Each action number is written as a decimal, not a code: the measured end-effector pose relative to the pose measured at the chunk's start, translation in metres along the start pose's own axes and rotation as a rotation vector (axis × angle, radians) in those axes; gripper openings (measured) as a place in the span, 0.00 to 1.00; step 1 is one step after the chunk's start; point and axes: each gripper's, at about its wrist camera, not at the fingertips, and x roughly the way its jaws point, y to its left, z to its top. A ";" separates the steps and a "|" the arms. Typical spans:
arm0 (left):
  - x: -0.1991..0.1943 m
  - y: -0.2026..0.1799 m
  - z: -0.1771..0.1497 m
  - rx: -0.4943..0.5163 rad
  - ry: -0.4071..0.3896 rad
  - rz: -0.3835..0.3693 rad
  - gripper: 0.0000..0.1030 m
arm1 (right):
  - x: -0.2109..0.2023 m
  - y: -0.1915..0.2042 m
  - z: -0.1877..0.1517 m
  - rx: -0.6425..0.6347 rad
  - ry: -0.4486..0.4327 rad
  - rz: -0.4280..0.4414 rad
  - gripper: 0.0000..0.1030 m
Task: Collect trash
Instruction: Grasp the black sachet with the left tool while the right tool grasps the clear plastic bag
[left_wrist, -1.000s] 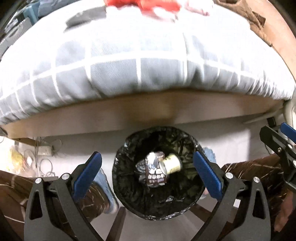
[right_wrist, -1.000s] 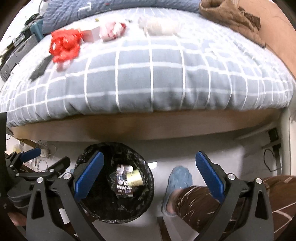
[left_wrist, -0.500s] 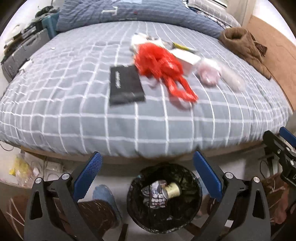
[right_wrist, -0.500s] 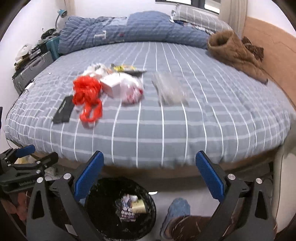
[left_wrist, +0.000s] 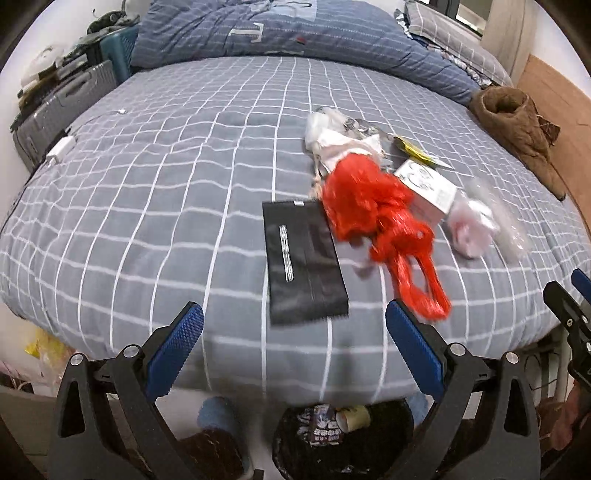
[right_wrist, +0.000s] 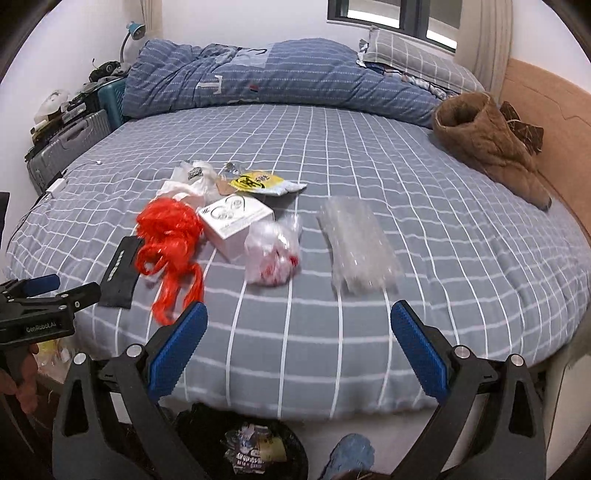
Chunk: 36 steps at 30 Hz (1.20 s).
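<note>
In the left wrist view, the left gripper is hanging with its blue-padded jaws wide apart and nothing between them, above the near edge of the bed with the grey checked cover. On the cover, a flat black rectangular pouch is lying just ahead of the gripper, and a crumpled red plastic bag is touching its right side. A white cardboard box and a pale pink plastic bag are lying to the right of the red bag. Below the bed edge, the round bin lined with a black bag is standing on the floor with some trash inside. In the right wrist view, the right gripper is also holding its jaws wide apart and empty. A clear plastic wrapper is lying ahead of it, apart from the other trash, and a yellow printed packet is lying behind the white box. A brown padded garment is resting at the far right of the bed.
</note>
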 end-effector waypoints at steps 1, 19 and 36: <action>0.005 -0.001 0.005 0.000 0.009 -0.002 0.94 | 0.005 0.001 0.004 -0.001 0.001 0.005 0.93; 0.067 0.013 0.031 -0.020 0.051 0.006 0.93 | 0.097 0.020 0.029 0.002 0.056 0.035 0.83; 0.071 0.002 0.030 0.052 0.068 0.032 0.50 | 0.127 0.019 0.028 0.039 0.131 0.039 0.52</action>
